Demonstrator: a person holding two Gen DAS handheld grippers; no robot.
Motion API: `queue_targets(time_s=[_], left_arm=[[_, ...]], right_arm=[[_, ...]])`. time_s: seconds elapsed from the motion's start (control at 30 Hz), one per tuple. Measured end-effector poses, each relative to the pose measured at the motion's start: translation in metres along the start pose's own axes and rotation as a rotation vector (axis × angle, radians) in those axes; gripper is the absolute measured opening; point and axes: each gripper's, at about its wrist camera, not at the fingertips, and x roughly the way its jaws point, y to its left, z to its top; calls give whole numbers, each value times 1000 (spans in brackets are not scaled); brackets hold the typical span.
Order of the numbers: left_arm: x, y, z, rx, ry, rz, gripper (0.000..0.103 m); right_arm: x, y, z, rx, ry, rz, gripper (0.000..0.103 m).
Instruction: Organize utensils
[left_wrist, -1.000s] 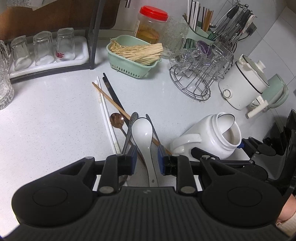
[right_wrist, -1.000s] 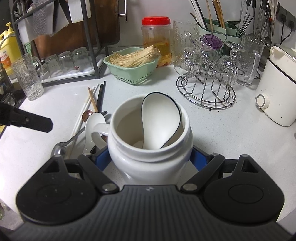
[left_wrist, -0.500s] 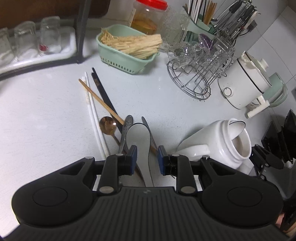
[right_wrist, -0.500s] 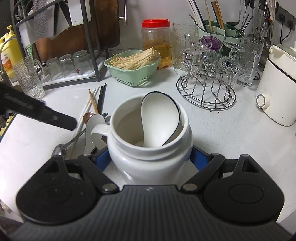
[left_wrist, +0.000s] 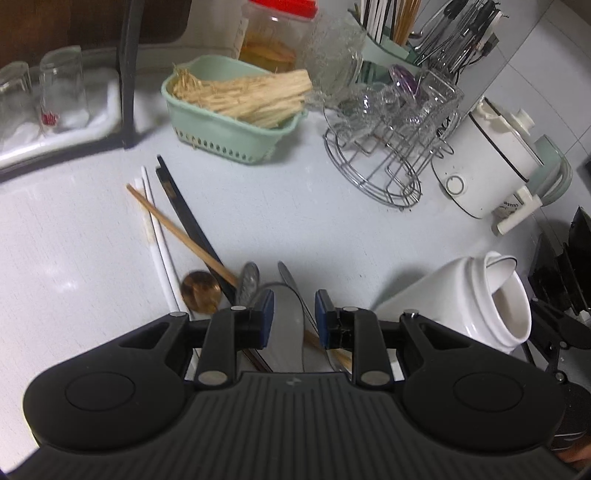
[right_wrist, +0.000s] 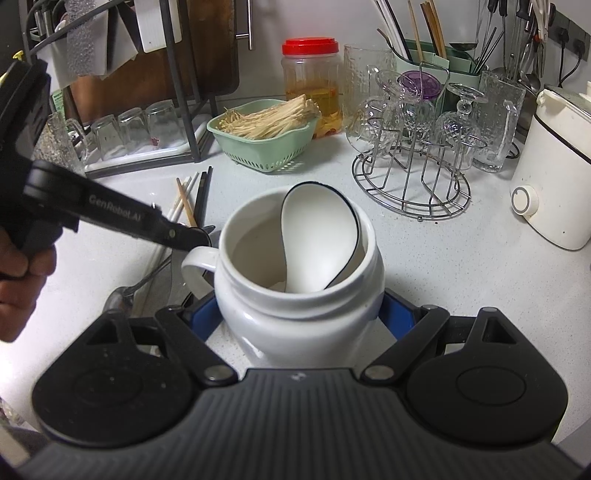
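Fingers: your left gripper (left_wrist: 293, 314) has dropped, part-open, astride the white ceramic spoon (left_wrist: 286, 328), unpinched | right gripper (right_wrist: 299, 317) stays clamped on the white ceramic jar (right_wrist: 295, 306) | next: pinch.

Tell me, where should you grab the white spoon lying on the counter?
Grab the white spoon by its narrow handle, coming down from above with one of the fingers on each side. It lies flat among other utensils, and the bowl is probably too wide and smooth.

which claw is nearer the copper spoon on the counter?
Left. The left claw hangs just right of the copper spoon, over the loose utensils. The right claw is farther right, shut on the white jar.
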Motion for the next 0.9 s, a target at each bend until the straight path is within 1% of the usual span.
queue_targets(time_s=[0.03, 0.07, 0.1, 0.13, 0.27, 0.37, 0.47, 0.57, 0.63, 0.7, 0.77, 0.83, 0.87, 0.9], left_arm=[[0, 0, 1, 11, -4, 10, 30], [0, 1, 3, 21, -5, 28, 35], [0, 2, 3, 29, -8, 45, 46], [0, 4, 3, 36, -12, 55, 49], [6, 9, 3, 51, 3, 66, 48], [8, 9, 2, 66, -5, 41, 48], [13, 4, -1, 99, 10, 90, 49], [17, 7, -1, 73, 21, 69, 48], [19, 5, -1, 97, 23, 84, 48], [21, 3, 0, 104, 41, 99, 46], [22, 3, 0, 103, 52, 97, 39], [24, 1, -1, 120, 60, 118, 26], [23, 1, -1, 126, 56, 125, 23], [22, 0, -1, 129, 53, 126, 17]], right_arm=[[0, 0, 0, 3, -1, -2, 91], [0, 1, 0, 6, -3, -4, 91], [0, 1, -1, 7, -5, -7, 91], [0, 1, -1, 8, -6, -8, 91], [0, 1, 0, 7, -6, -9, 91], [0, 2, -2, 10, -14, -11, 91], [0, 3, -2, 16, -17, -19, 91], [1, 4, -2, 22, -20, -24, 91], [1, 4, -2, 26, -23, -28, 91], [1, 4, -2, 29, -25, -31, 91], [1, 5, -2, 32, -28, -33, 91], [2, 5, -2, 34, -30, -36, 91], [2, 5, -2, 35, -31, -37, 91], [2, 6, -2, 37, -31, -38, 91]])
